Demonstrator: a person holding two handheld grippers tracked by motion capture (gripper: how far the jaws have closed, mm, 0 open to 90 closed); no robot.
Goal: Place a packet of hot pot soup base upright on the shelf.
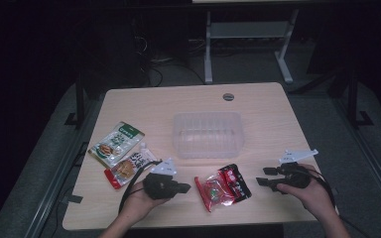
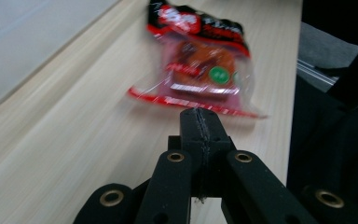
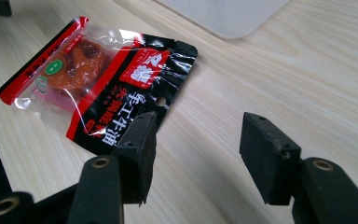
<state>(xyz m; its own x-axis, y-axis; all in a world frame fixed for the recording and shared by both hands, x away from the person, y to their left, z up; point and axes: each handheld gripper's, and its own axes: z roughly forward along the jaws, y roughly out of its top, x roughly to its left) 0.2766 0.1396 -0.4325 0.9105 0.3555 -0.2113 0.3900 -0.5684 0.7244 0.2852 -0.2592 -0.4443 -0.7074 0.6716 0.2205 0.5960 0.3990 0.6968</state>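
A red and black snack packet [image 1: 223, 187] lies flat on the table near the front edge, between my two grippers. My left gripper [image 1: 186, 188] sits just left of it, pointing at it. In the left gripper view the jaws are pressed together with nothing between them, the tip [image 2: 199, 122] a little short of the packet [image 2: 200, 60]. My right gripper [image 1: 260, 177] rests to the packet's right. In the right gripper view its jaws [image 3: 196, 154] stand apart over bare wood, and the packet [image 3: 102, 79] lies ahead and to the left.
A clear plastic container [image 1: 207, 135] stands empty at mid table, behind the packet. A green packet [image 1: 116, 143] and a red and white packet [image 1: 129, 168] lie at the left. A round cable hole [image 1: 228, 96] sits near the far edge.
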